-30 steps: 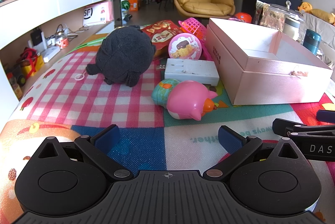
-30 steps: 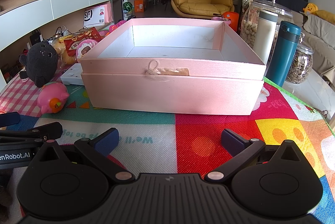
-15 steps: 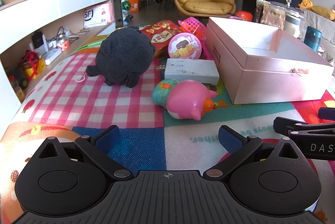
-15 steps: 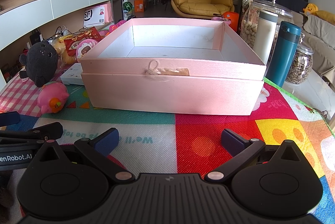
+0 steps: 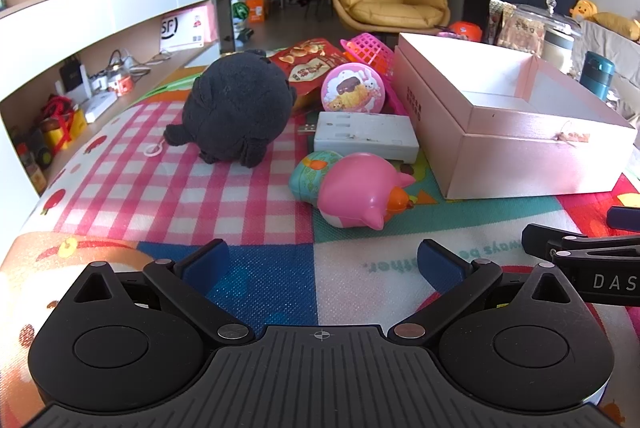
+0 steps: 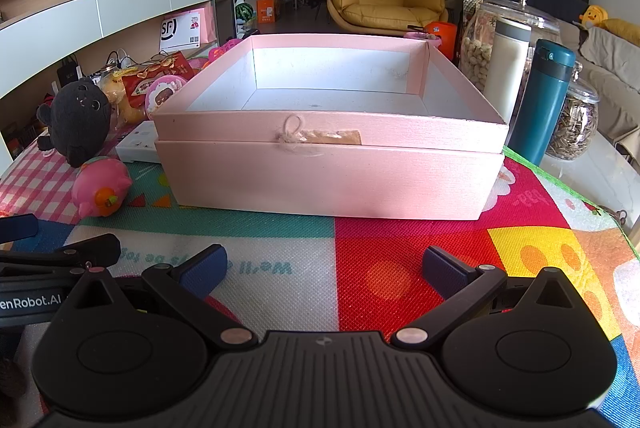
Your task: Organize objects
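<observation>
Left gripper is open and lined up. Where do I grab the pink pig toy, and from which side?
Grip the pink pig toy across its rounded body, coming straight ahead with the left gripper. It lies on its side, snout toward the pink box, its far side against the teal egg. The near side looks clear.

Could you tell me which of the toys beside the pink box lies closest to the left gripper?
The pink pig-like toy, lying on its side just ahead of the open left gripper; the black plush and round pink tin sit farther back.

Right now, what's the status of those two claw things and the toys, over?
Left gripper open, empty. Right gripper open, empty. Pink box empty; pink pig toy nearest, lying outside it. Nothing in the way.
</observation>
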Available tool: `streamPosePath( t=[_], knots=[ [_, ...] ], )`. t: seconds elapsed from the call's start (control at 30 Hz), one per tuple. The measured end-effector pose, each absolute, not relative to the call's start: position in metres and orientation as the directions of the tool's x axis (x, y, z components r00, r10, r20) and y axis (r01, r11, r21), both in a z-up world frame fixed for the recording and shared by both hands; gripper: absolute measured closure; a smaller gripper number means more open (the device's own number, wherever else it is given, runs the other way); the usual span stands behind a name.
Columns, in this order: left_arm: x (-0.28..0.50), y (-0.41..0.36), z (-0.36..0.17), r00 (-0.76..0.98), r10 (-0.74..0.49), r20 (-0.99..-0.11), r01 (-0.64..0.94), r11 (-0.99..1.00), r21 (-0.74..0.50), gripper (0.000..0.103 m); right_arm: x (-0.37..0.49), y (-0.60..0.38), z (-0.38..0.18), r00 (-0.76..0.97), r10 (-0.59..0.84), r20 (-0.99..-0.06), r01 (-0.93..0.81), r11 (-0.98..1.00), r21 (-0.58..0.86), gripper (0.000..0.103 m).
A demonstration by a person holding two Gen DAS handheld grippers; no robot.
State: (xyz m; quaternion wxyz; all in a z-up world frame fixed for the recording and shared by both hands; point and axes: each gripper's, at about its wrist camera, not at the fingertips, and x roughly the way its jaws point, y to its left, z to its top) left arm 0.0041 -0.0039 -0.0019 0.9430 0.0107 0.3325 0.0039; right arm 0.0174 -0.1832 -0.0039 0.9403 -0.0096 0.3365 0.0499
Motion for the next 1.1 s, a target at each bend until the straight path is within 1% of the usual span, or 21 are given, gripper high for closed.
streamPosePath(
  t=[0.1,0.17,0.23,0.33,0.43,0.57,0.7,0.77,0.8,0.87,1.0,1.1],
  knots=[
    [0.002,0.002,0.002,0.779,-0.038,-0.626,0.048,0.999,-0.001,0.0,0.017,-0.183,-0.004,0.769,0.087,-0.634,-0.101,0.995,0.015,0.0],
    [0.001,0.008,0.006,0.788,-0.057,-0.613,0.076,0.997,0.004,0.0,0.017,-0.183,-0.004,0.769,0.088,-0.634,-0.101,0.995,0.015,0.0],
    [0.003,0.019,0.014,0.819,-0.023,-0.574,0.052,0.998,0.033,0.0,0.017,-0.183,-0.004,0.769,0.087,-0.634,-0.101,0.995,0.015,0.0],
    [0.018,0.042,0.032,0.854,-0.002,-0.521,0.013,1.0,0.017,0.0,0.017,-0.183,-0.004,0.768,0.088,-0.634,-0.101,0.995,0.015,0.0],
    [0.041,0.058,0.048,0.875,0.02,-0.484,-0.007,1.0,0.029,0.0,0.018,-0.184,-0.004,0.767,0.088,-0.635,-0.101,0.995,0.016,0.0],
    [0.076,0.056,0.054,0.861,-0.029,-0.508,0.053,0.998,0.033,0.0,0.023,-0.184,-0.001,0.742,0.091,-0.664,-0.098,0.995,0.027,0.0],
    [0.104,0.054,0.044,0.837,0.002,-0.548,0.034,0.998,0.056,0.0,0.032,-0.182,0.003,0.696,0.084,-0.714,-0.092,0.995,0.027,0.0],
    [0.107,0.059,0.04,0.831,0.001,-0.556,0.027,0.999,0.043,0.001,0.034,-0.18,0.004,0.683,0.073,-0.726,-0.087,0.996,0.018,0.0],
    [0.106,0.067,0.039,0.83,-0.021,-0.558,0.039,0.999,0.02,0.002,0.035,-0.18,0.004,0.679,0.072,-0.731,-0.084,0.996,0.02,0.0],
    [0.094,0.08,0.041,0.831,-0.11,-0.546,0.096,0.994,-0.056,0.027,0.035,-0.179,0.004,0.677,0.063,-0.733,-0.07,0.997,0.021,0.0],
    [0.051,0.093,0.05,0.831,-0.152,-0.535,0.101,0.987,-0.122,0.029,0.033,-0.174,0.002,0.695,0.036,-0.718,-0.047,0.999,0.004,0.0],
    [0.01,0.102,0.055,0.831,-0.221,-0.511,0.153,0.973,-0.173,0.029,0.032,-0.176,0.003,0.696,0.042,-0.717,-0.051,0.999,0.009,0.0]
  ],
)
